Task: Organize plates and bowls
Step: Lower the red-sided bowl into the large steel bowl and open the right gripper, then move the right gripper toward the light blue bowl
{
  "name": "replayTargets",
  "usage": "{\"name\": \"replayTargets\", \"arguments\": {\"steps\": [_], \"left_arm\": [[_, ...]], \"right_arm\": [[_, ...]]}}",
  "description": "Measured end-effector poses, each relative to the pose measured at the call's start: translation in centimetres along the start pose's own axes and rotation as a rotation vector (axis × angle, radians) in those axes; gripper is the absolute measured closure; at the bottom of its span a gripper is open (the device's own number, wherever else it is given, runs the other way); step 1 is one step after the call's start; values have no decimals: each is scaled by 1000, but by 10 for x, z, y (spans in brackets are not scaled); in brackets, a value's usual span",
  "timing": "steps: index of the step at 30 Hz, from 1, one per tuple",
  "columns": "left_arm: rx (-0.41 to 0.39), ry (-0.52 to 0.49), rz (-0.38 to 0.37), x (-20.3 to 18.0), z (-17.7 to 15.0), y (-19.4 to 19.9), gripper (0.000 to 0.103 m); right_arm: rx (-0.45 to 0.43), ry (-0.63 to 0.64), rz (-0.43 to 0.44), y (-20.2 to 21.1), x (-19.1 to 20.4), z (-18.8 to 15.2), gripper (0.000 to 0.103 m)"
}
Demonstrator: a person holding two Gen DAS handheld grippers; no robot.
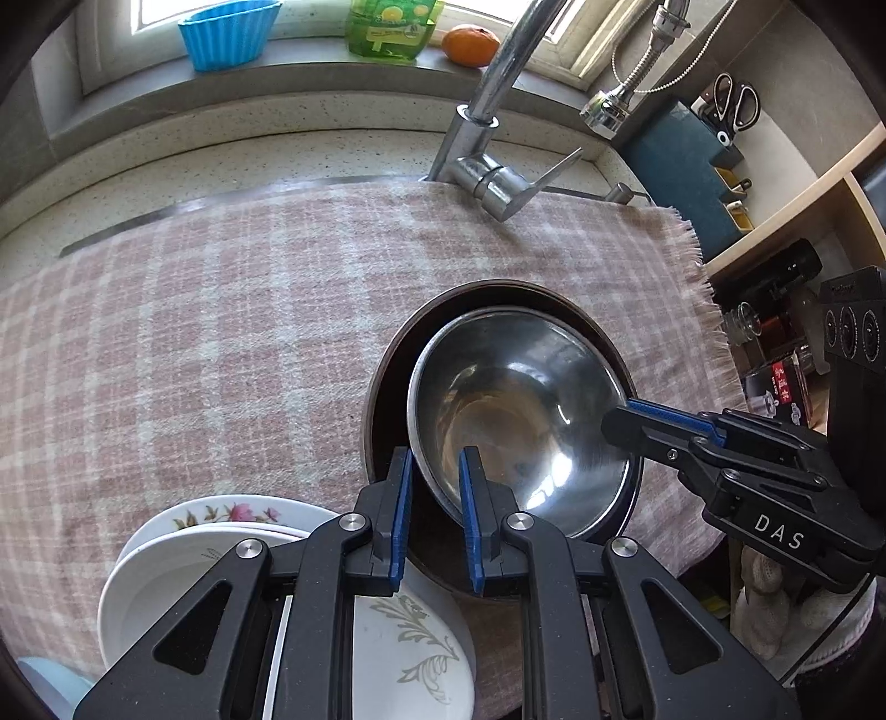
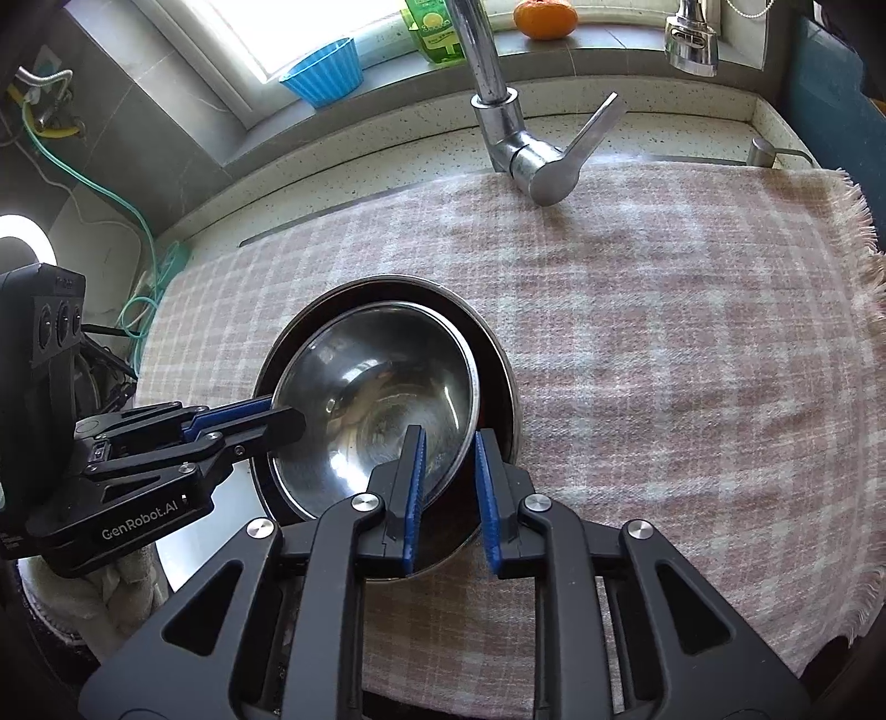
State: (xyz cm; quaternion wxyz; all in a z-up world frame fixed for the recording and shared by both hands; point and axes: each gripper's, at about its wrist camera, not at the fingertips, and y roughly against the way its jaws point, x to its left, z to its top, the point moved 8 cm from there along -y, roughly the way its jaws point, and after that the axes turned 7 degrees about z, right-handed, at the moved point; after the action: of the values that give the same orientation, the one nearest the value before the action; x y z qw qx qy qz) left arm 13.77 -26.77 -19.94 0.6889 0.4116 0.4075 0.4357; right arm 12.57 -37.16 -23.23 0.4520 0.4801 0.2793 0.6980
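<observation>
The steel bowl (image 1: pixel 515 410) sits nested inside a larger dark bowl (image 1: pixel 387 399), which hides the steel bowl's underside and base. Only a crescent of the dark bowl's inner wall and rim shows around it. Both rest on a checked pink and cream cloth (image 1: pixel 194 343) that covers the counter. The cloth is woven, with a frayed fringe along one edge. What lies beneath it cannot be seen.

The steel bowl is round, so it has no long axis. Its mouth faces up and it lies off-centre in the dark bowl. It is polished metal, smooth, with bright reflections inside.

The left gripper (image 1: pixel 434 515) has its blue ribbed pads on either side of the steel bowl's near rim, nearly together, pinching it. The right gripper (image 2: pixel 448 493) straddles the rims of both bowls on the opposite side. Its pads stand slightly apart, and whether they press on a rim cannot be told.

A stack of white plates (image 1: pixel 183 559) with flower and leaf prints lies just beside the dark bowl, partly hidden behind the left gripper and cut off by the bottom edge of the view. A chrome tap (image 2: pixel 515 138) stands behind the cloth. On the sill are a blue fluted cup (image 2: pixel 326 72), a green bottle (image 1: pixel 387 27) cut off at the top, and an orange (image 2: pixel 545 19).
</observation>
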Motion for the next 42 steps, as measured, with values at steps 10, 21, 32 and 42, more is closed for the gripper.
{"name": "replayTargets", "arguments": {"steps": [10,21,32,42], "left_arm": [[-35,-5,-6,-1,5,10,87],[-76,17,-16,4,5,30,63],[-141,99,8,44,-13,66,36],[-218,307,57,132,-53,118,36]], "right_arm": [[-42,19,4,11,6,5,62],[-111,35,24,36,21,8,26],[-137,77,64,47,56,11,14],[-85,197,155,27,136,7,14]]}}
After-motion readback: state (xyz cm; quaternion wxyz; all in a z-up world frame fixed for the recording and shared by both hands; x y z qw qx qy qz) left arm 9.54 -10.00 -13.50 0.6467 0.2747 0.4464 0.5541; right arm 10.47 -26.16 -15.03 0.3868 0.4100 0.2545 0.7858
